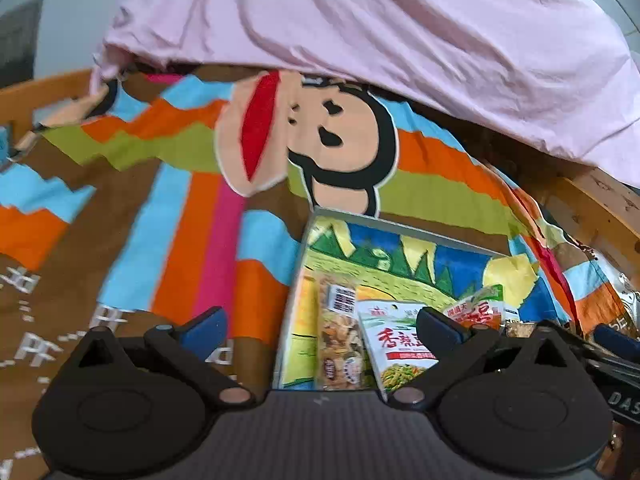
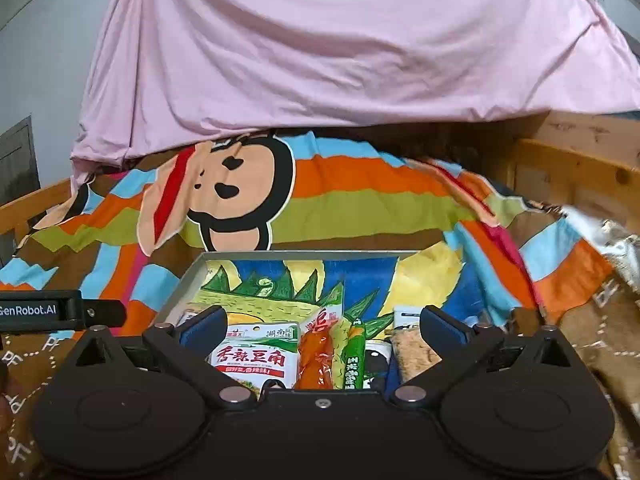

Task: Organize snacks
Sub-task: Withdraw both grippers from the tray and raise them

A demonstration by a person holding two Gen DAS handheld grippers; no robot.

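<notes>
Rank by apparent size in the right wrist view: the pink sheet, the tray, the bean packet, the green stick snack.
1. pink sheet
2. tray
3. bean packet
4. green stick snack

Nearness to the camera inflates the snacks; the order holds regardless.

Tray (image 2: 192, 276): thin grey rim, looks like matt metal; floor printed with crayon-like drawing, matt. Bean packet (image 2: 256, 354): glossy plastic film. Orange sausage pack (image 2: 316, 360): shiny plastic wrap. Green stick (image 2: 355, 354): smooth plastic. Clear snack bag (image 1: 336, 344): transparent glossy film, paper barcode label. Sheet (image 2: 360, 196): soft printed cloth, wrinkled. Pink cover (image 2: 320, 48): matt creased cloth. Bed frame (image 2: 576, 168): knotty wood. Crumpled wrapper (image 2: 616, 248): possibly foil, blurred. Right gripper (image 2: 322, 330): matt black plastic.
</notes>
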